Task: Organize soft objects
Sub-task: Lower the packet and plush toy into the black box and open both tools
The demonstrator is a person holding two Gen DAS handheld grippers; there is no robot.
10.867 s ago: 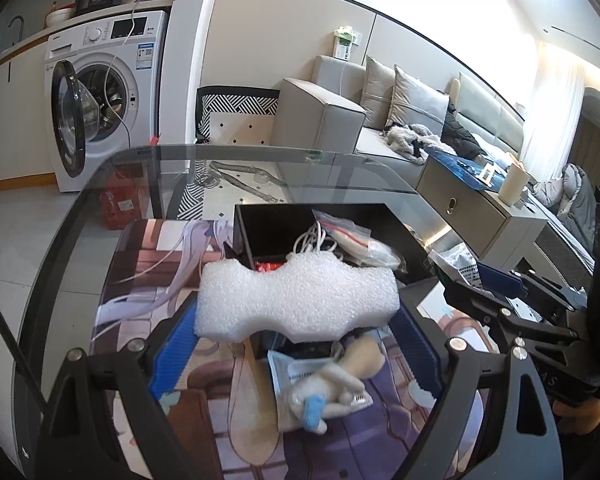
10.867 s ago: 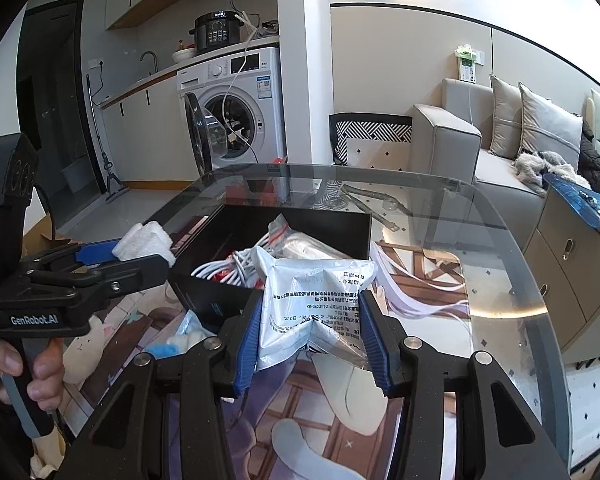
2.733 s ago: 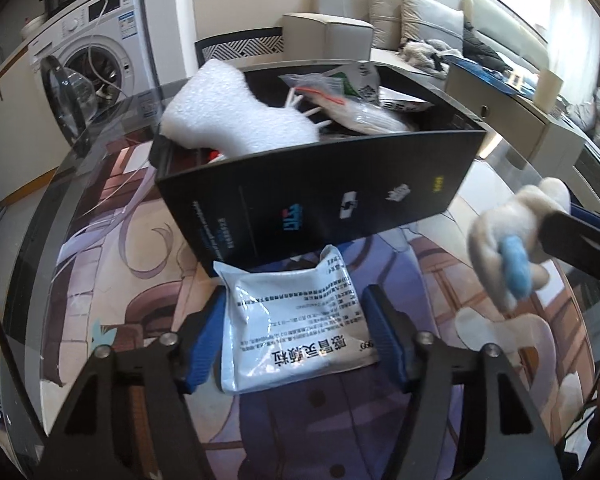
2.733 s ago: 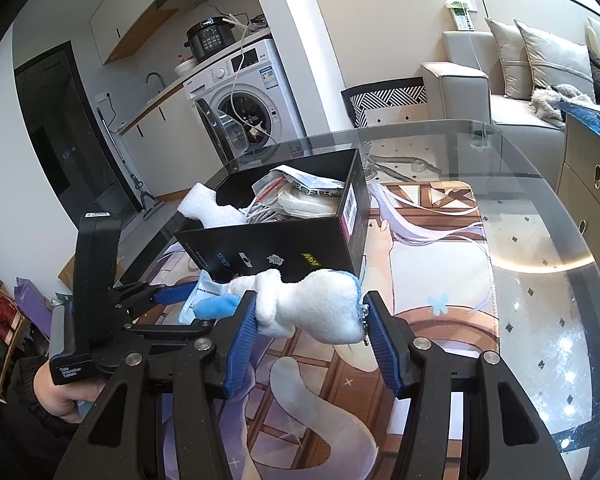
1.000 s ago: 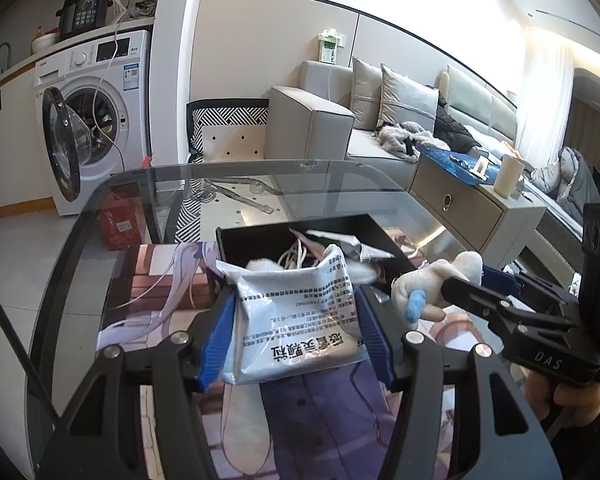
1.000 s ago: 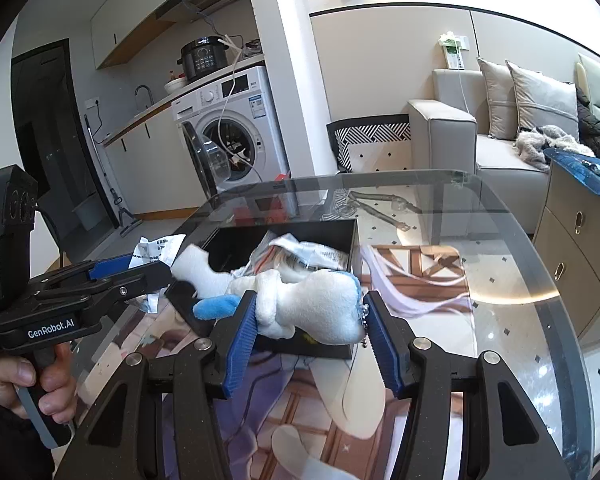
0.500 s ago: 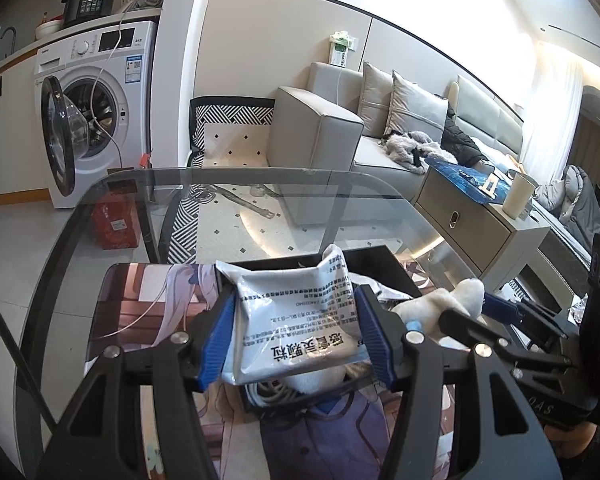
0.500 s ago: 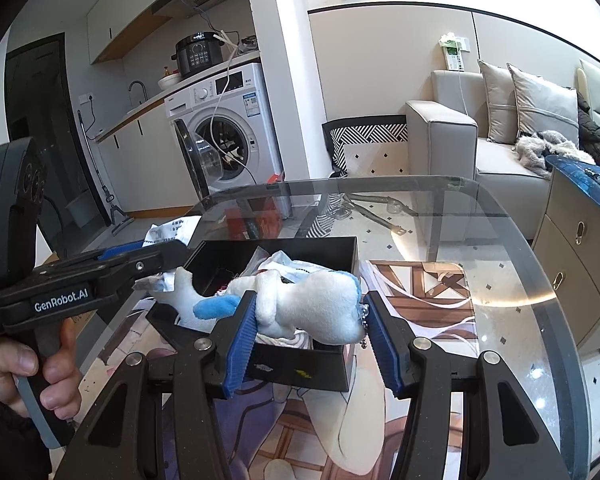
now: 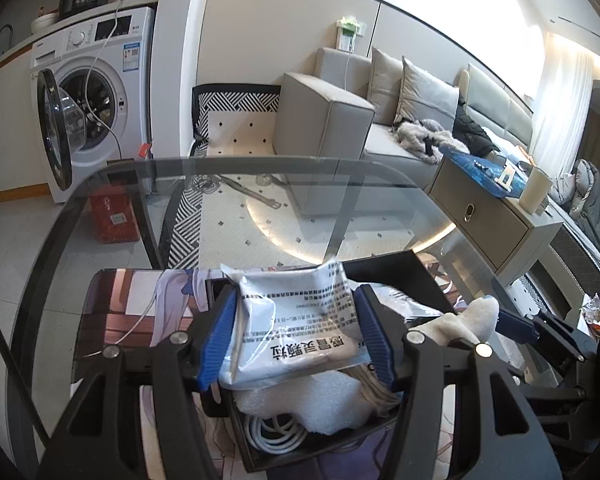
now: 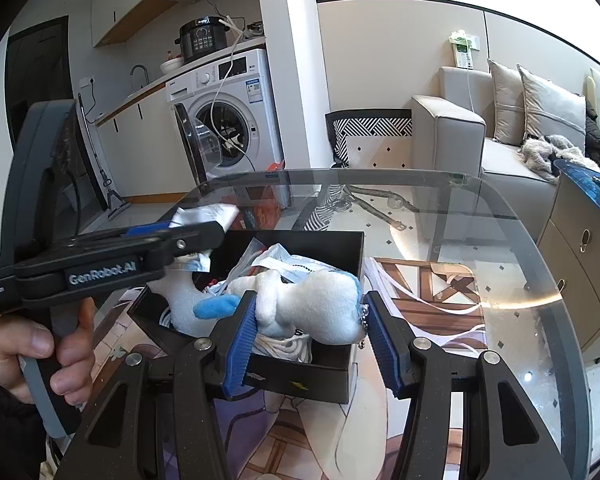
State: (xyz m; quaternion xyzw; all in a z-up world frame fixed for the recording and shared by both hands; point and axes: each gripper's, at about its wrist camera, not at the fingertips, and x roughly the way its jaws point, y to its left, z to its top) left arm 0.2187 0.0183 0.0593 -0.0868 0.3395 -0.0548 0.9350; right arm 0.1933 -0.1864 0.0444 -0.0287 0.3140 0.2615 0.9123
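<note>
My left gripper [image 9: 296, 332] is shut on a white printed plastic pouch [image 9: 300, 328], held above the open black box [image 9: 396, 266]. In the box below it lie a white foam block [image 9: 320, 404] and a coiled white cable [image 9: 272, 432]. My right gripper [image 10: 308, 320] is shut on a white plush toy [image 10: 316, 308] with a blue tip, hovering over the near side of the same black box [image 10: 328, 376]. From the right wrist view the left gripper [image 10: 204, 228] with the pouch [image 10: 204, 214] hangs over the box's left rim. The plush [image 9: 460, 320] also shows in the left wrist view.
The box stands on a printed mat [image 10: 420, 280] on a round glass table [image 10: 540, 264]. A hand [image 10: 40, 348] grips the left tool's handle. Beyond the table are a washing machine [image 9: 96, 92], a grey sofa [image 9: 332, 120] and a low cabinet [image 9: 496, 216].
Both grippers have travelled forward with their loads, from in front of the box to over its opening. Neither grip has altered.
</note>
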